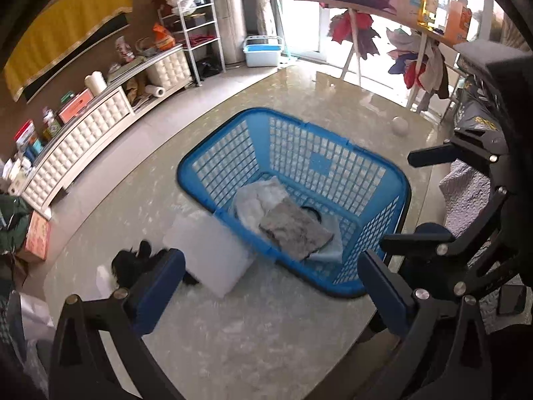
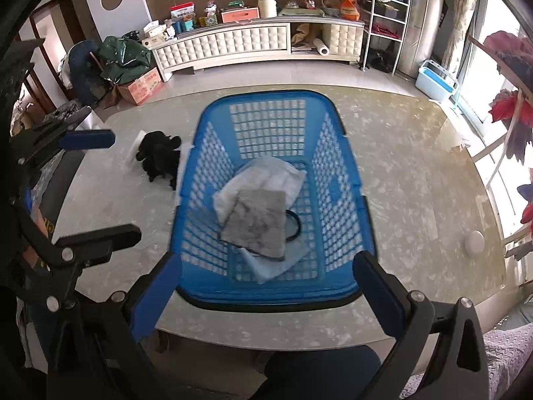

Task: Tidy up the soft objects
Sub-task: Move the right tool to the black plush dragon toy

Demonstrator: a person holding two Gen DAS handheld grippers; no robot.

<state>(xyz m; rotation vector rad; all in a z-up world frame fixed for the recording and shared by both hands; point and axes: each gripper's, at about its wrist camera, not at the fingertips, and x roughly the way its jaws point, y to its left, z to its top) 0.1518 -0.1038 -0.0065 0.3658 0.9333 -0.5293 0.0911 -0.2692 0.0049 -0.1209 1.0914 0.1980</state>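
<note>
A blue plastic laundry basket point(image 1: 336, 153) point(image 2: 339, 180) stands on the marble table. Inside lie a grey cloth point(image 1: 296, 231) point(image 2: 258, 221), a white cloth point(image 1: 256, 200) point(image 2: 283, 176) and a pale blue cloth point(image 2: 269, 266), with a black ring point(image 2: 294, 225) beside them. A white foam block point(image 1: 206, 253) and a black fuzzy item point(image 1: 130, 265) point(image 2: 158, 158) lie on the table left of the basket. My left gripper point(image 1: 271, 283) is open and empty above the table before the basket. My right gripper point(image 2: 266, 286) is open and empty over the basket's near rim.
A small white round object point(image 1: 399, 125) point(image 2: 474, 241) sits on the table to the basket's right. A low white cabinet point(image 2: 233, 45) stands against the far wall. A drying rack point(image 1: 353, 10) with clothes stands by the window. The table edge point(image 2: 266, 340) is close below.
</note>
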